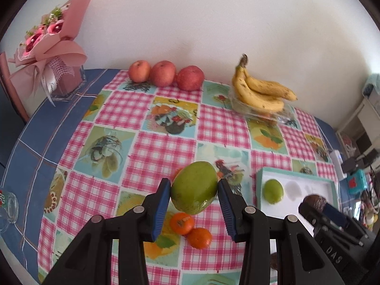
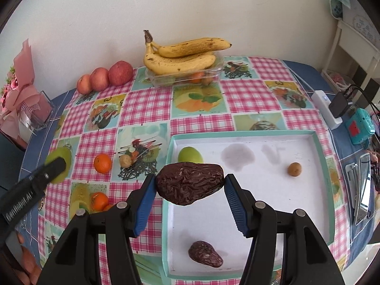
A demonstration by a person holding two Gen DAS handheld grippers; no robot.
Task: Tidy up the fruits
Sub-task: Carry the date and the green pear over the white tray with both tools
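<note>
Plain white wall behind my table. Checked pink tablecloth with fruit-print squares lies over a blue cloth. Pink-wrapped bouquet stands far left. White shelf unit at right. Soft, even daylight throughout.

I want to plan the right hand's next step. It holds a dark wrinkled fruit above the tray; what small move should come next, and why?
Probably lower the right claw and release the dark wrinkled fruit onto the bare tray floor below it. A second wrinkled fruit already lies at the near end, so setting it close by would group them.
</note>
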